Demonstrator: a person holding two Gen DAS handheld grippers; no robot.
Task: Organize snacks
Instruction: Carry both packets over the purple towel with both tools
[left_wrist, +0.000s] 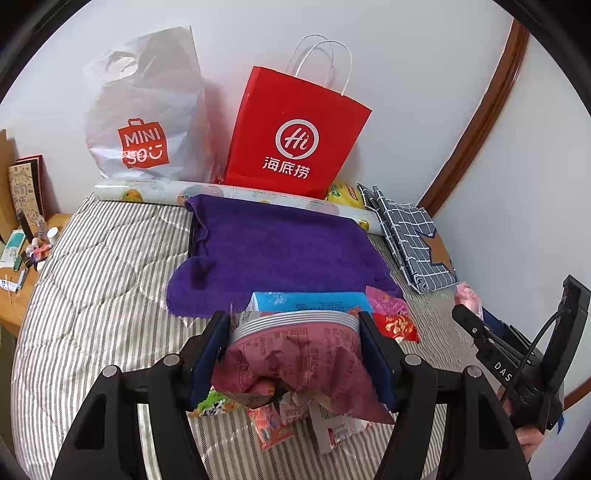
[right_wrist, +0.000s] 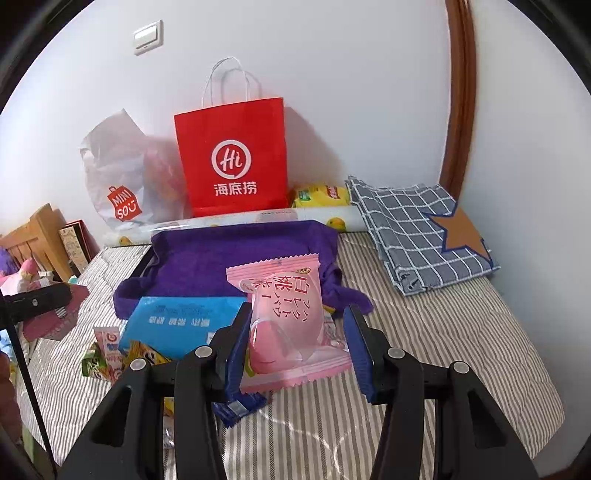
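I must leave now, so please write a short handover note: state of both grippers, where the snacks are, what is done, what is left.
Left gripper: shut on the dark pink snack bag, lifted above the bed.
Right gripper: holds the pink peach bun packet against its left pad; a gap shows at the right pad.
Blue pack and small snacks lie on the striped quilt.
Purple-lined tray: nothing in it yet.
Left: all sorting.
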